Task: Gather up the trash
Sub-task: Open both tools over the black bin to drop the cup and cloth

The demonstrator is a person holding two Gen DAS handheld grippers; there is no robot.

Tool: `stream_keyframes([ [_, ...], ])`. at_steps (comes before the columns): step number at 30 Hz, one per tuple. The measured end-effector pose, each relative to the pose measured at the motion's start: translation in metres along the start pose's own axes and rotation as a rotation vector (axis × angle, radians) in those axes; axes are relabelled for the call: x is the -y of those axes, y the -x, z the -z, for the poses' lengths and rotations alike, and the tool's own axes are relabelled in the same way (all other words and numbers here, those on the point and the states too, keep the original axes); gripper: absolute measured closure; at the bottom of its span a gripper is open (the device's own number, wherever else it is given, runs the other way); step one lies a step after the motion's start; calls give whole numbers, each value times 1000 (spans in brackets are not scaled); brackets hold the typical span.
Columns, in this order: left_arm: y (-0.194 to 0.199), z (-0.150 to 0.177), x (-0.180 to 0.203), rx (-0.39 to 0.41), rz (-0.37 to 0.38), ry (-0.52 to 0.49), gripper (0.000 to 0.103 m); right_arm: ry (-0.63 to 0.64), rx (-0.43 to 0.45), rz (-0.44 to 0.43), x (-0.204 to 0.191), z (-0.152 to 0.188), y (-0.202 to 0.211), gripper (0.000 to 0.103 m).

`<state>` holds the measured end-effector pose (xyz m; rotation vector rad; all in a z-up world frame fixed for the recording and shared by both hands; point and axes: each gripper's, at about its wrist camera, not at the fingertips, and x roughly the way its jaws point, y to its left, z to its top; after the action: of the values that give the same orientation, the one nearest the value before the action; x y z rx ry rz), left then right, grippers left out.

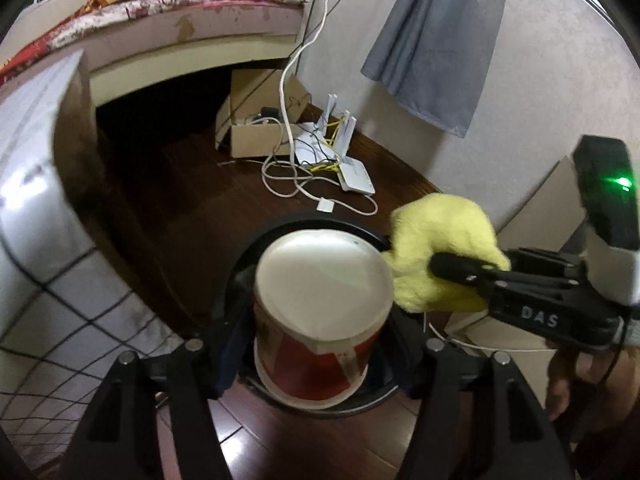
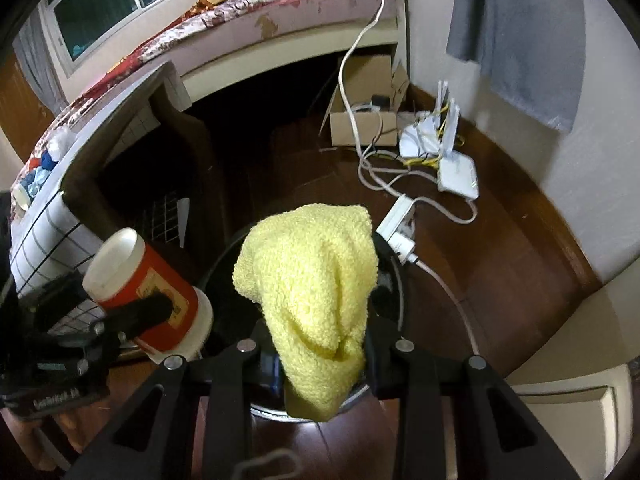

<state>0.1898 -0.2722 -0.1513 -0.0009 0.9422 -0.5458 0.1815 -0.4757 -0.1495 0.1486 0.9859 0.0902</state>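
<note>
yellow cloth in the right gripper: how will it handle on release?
Probably floppy: the yellow cloth droops in folds from the right gripper. Likely light, fluffy, not slippery. It may drape over the bin rim.

Between my left jaws sits a red-and-white canister (image 1: 320, 320) with a white lid, tilted over the round black bin (image 1: 320, 226). Just to its right, my other jaws hold a crumpled, fluffy yellow cloth (image 2: 316, 300) above that bin's rim.
</note>
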Motion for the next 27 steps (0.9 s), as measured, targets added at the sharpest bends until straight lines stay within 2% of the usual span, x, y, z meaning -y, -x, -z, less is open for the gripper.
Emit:
stream_keyframes([
  [1, -5, 1, -2, -7, 0, 13, 16, -19, -18, -22, 3, -3, -9, 62],
  [2, -11, 1, -4, -15, -9, 26, 3, -37, -39, -36, 6, -5, -19, 40],
  [3, -15, 2, -7, -18, -30, 41, 2, -57, -63, -30, 10, -7, -29, 20],
  [8, -15, 10, -15, -33, -86, 47, 1, -172, -51, 50, 33, -7, -38, 17],
  [12, -13, 14, -19, -49, -128, 35, 1, -211, -16, 80, 37, -2, -28, 1],
  [20, -6, 13, -18, -32, -153, 17, 1, -211, 46, 106, 22, 5, -9, 1],
  [27, 16, 18, -24, -3, -164, 14, 1, -214, 86, 118, 9, 17, 7, 1],
])
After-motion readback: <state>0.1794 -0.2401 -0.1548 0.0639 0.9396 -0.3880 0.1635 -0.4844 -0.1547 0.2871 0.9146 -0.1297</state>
